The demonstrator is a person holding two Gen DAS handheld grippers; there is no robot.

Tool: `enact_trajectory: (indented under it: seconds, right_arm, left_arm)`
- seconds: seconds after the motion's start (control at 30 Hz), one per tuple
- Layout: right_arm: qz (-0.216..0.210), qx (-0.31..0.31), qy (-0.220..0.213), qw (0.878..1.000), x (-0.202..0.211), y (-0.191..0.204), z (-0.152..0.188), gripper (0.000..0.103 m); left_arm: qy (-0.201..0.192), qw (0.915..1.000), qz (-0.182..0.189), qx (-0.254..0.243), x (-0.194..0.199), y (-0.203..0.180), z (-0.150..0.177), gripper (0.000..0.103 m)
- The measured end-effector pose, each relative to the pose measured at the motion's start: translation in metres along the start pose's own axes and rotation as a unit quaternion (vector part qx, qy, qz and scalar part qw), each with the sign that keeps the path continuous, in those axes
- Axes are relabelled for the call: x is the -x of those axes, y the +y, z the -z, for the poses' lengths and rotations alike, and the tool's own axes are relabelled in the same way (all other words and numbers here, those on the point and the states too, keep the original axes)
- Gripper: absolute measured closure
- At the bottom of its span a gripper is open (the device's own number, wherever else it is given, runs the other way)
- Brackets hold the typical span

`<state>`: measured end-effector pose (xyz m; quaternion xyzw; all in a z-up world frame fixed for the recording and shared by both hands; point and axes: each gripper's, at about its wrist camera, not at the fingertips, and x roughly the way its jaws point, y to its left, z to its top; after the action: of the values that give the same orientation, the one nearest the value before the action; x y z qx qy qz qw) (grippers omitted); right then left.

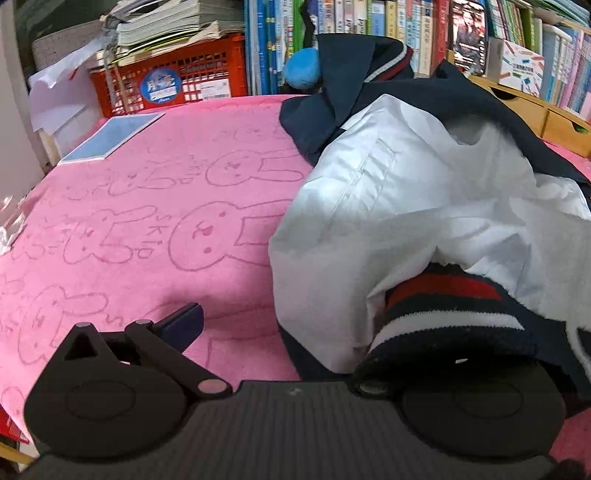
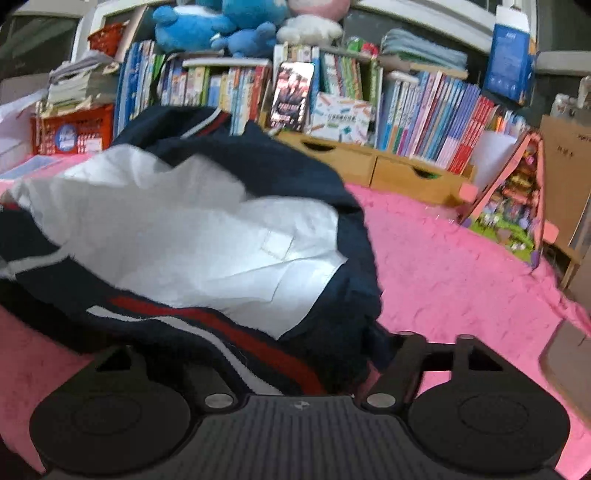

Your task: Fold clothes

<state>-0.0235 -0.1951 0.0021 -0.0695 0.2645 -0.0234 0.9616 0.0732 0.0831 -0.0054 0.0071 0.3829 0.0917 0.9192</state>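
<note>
Left tongs (image 1: 295, 332): the left finger (image 1: 183, 325) stands clear over the pink cloth, well apart from the right one, which is buried under the garment's striped band; spread wide, and whether it pinches any cloth I cannot tell.
Right tongs (image 2: 295, 354): the striped hem drapes over the left finger and into the gap; the right finger linkage (image 2: 410, 354) shows just beside the navy cloth. Whether the fingers are clamped on it cannot be told.
Jacket (image 1: 388, 206): navy outside with a white lining turned up, lying in a loose heap directly ahead of both tongs, touching them at its near edge.
Striped band (image 1: 439, 302): red, white and navy ribbing, nearest to the left tongs, on their right side; the same kind of band (image 2: 207, 328) crosses just ahead of the right tongs.
Pink blanket (image 1: 140, 229): rabbit-patterned, under the jacket, bare to the left of the left tongs and to the right of the right tongs.
Blue booklet (image 1: 110, 136): flat on the blanket, far ahead-left of the left tongs.
Red crate (image 1: 166, 74): beyond the booklet, with papers stacked on top.
Wooden drawers (image 2: 376, 162): far ahead of the right tongs, past the jacket.
Books (image 2: 424, 110): upright in a row, behind the drawers.
Plush toys (image 2: 229, 26): blue, on top of the books, farthest off.
</note>
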Motion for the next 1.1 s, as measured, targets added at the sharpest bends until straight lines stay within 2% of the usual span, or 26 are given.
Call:
enact_trajectory:
  seconds: [0.03,0.07,0.1,0.13,0.2,0.3,0.37,0.43,0.47,0.5,0.57,0.7,0.77,0.83,0.93,0.97,1.0,1.03,1.07,1.1]
  right_arm:
    - [0.003,-0.006,-0.007,1.000,0.002,-0.005,-0.005,0.047]
    - [0.009,-0.011,-0.018,1.000,0.004,-0.012,-0.012,0.057]
    - [0.017,-0.017,-0.030,0.999,0.008,-0.020,-0.020,0.059]
    - [0.020,-0.019,-0.043,0.999,0.011,-0.028,-0.031,0.059]
    - [0.022,-0.016,-0.072,0.997,0.016,-0.040,-0.056,0.060]
    - [0.020,-0.004,-0.129,0.991,0.027,-0.047,-0.101,0.060]
    - [0.019,-0.004,-0.167,0.986,0.036,-0.051,-0.126,0.059]
    - [0.029,0.000,-0.178,0.984,0.037,-0.061,-0.133,0.053]
    - [0.035,0.002,-0.180,0.983,0.037,-0.066,-0.135,0.046]
    - [0.035,0.005,-0.174,0.984,0.035,-0.070,-0.130,0.041]
    - [0.025,0.016,-0.133,0.991,0.024,-0.072,-0.109,0.040]
    - [0.023,0.063,-0.054,0.996,0.002,-0.057,-0.057,0.040]
    - [0.034,0.071,-0.067,0.995,0.001,-0.052,-0.064,0.038]
    - [0.047,0.075,-0.090,0.992,0.002,-0.049,-0.077,0.038]
    - [0.067,0.082,-0.123,0.987,0.003,-0.043,-0.097,0.039]
    - [0.087,0.077,-0.167,0.979,0.013,-0.042,-0.107,0.039]
    - [0.111,0.068,-0.225,0.966,0.028,-0.042,-0.119,0.033]
    - [0.120,0.063,-0.248,0.959,0.035,-0.043,-0.126,0.028]
    - [0.102,0.071,-0.220,0.968,0.030,-0.047,-0.129,0.026]
    - [0.076,0.074,-0.179,0.978,0.021,-0.051,-0.124,0.026]
  left_arm:
    - [-0.010,0.9999,-0.007,-0.008,0.002,0.001,-0.003,0.015]
    - [-0.019,0.9996,-0.015,-0.016,0.005,0.001,-0.005,0.020]
    - [-0.032,0.9991,-0.018,-0.022,0.009,0.003,-0.009,0.023]
    - [-0.051,0.9983,-0.015,-0.025,0.015,0.006,-0.017,0.031]
    - [-0.090,0.9955,-0.010,-0.031,0.029,0.011,-0.034,0.035]
    - [-0.165,0.9848,-0.032,-0.042,0.059,0.014,-0.068,0.034]
    - [-0.214,0.9737,-0.059,-0.051,0.080,0.018,-0.087,0.023]
    - [-0.249,0.9626,-0.081,-0.069,0.093,0.025,-0.093,0.009]
    - [-0.259,0.9584,-0.090,-0.080,0.096,0.028,-0.092,0.006]
    - [-0.254,0.9584,-0.092,-0.093,0.094,0.029,-0.086,0.003]
    - [-0.223,0.9628,-0.090,-0.123,0.079,0.027,-0.068,0.003]
    - [-0.135,0.9739,-0.088,-0.160,0.038,0.018,-0.020,0.003]
    - [-0.112,0.9769,-0.083,-0.162,0.027,0.018,-0.010,0.003]
    - [-0.128,0.9730,-0.089,-0.171,0.030,0.017,-0.026,0.003]
    - [-0.220,0.9564,-0.112,-0.156,0.068,0.015,-0.075,0.003]
    - [-0.256,0.9486,-0.118,-0.144,0.086,0.018,-0.089,0.002]
    - [-0.283,0.9414,-0.123,-0.137,0.100,0.020,-0.098,0.000]
    - [-0.289,0.9384,-0.127,-0.141,0.106,0.022,-0.099,0.000]
    - [-0.285,0.9386,-0.125,-0.148,0.107,0.024,-0.097,0.000]
    - [-0.260,0.9451,-0.111,-0.165,0.100,0.025,-0.087,0.000]
